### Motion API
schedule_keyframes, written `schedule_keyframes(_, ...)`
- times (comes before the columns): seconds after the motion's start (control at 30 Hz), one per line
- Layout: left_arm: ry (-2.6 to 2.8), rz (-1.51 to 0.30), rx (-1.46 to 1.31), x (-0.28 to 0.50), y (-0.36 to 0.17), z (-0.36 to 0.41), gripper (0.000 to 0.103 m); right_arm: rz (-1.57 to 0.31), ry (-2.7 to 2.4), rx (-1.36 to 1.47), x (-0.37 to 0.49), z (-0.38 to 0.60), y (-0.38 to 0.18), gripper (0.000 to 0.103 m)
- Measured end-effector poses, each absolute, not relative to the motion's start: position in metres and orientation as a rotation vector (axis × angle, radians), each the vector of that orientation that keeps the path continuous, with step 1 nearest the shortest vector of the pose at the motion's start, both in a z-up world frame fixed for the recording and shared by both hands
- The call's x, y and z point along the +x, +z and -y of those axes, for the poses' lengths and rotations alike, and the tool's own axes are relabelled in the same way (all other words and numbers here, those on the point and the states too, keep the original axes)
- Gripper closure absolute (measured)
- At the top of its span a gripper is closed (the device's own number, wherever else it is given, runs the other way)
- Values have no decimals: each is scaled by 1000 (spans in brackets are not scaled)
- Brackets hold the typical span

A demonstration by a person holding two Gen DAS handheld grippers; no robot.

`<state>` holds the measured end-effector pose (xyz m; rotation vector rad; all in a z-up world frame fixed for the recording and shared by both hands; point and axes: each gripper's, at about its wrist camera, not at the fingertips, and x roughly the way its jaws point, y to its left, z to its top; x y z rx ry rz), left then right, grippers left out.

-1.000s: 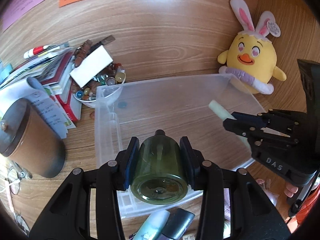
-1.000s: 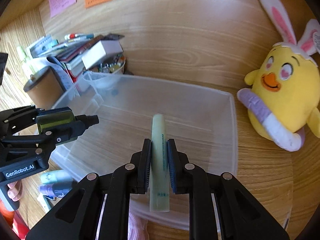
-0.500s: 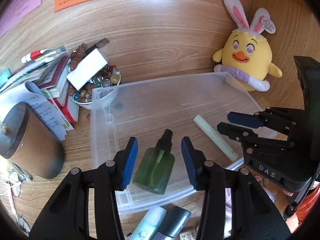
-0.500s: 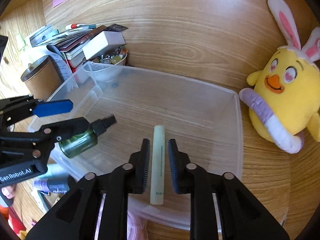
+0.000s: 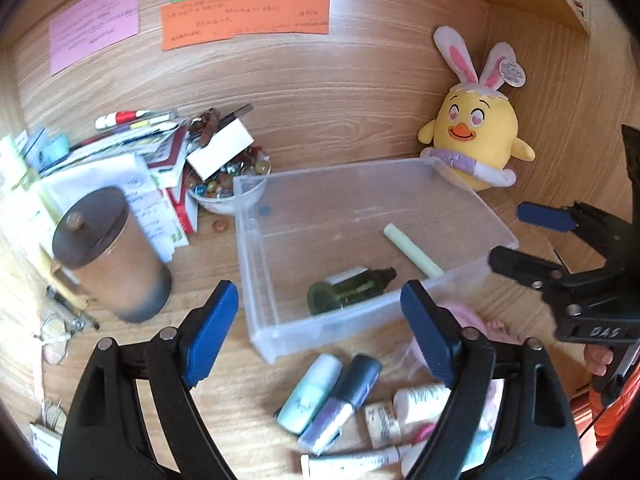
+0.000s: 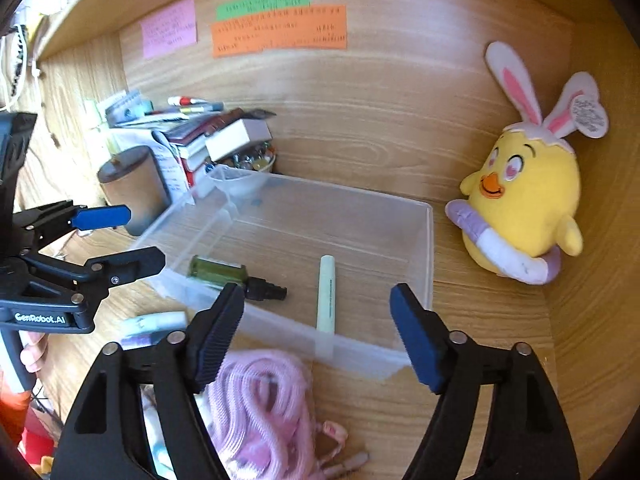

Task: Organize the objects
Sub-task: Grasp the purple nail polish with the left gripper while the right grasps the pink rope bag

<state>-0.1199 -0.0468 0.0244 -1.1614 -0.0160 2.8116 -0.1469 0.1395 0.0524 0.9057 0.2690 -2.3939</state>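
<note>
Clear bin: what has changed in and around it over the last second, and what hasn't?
Both grippers let go. The left gripper dropped the green spray bottle, now lying in the clear bin; the right gripper released the pale green tube beside it. Both sets of jaws are opening, nothing between them, and have pulled back. The bin, plush chick and brown canister stayed put.

We can't read the tiny writing on the orange note (image 5: 245, 17), the green note (image 6: 263, 3) or the pink note (image 5: 94, 27). The pile of little bottles and tubes (image 5: 348, 396) near the bottom is blurry, and the picture's edge cuts some of them off. A black finger covers part of the pink cord (image 6: 256, 404). We only see fingertips of the person's hand (image 6: 33, 354). The small beads in the bowl (image 5: 224, 184) are too tiny to tell apart.
</note>
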Motion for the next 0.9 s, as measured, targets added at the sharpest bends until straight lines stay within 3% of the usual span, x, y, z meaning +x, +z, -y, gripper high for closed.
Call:
schedule_keyframes(0.27, 2807, 17, -1151, -86, 10, 54, 21, -260, -2336, 962, -120, -146, 34, 22)
schedule_keyframes(0.4, 2754, 28, -1188, -75, -3, 54, 38, -300, -2304, 1013, -110, -144, 15, 22)
schedule_keyframes(0.67, 2651, -6, -1262, -71, -30, 40, 54, -335, -2219, 1122, -105, -135, -16, 22)
schedule_keyframes(0.73, 2629, -8, -1288, -75, -35, 36, 66, -361, -2218, 1130, -105, -132, -20, 22)
schedule_keyframes(0.9, 2597, -14, -1314, -77, -42, 29, 71, -361, -2211, 1123, -107, -129, -24, 22)
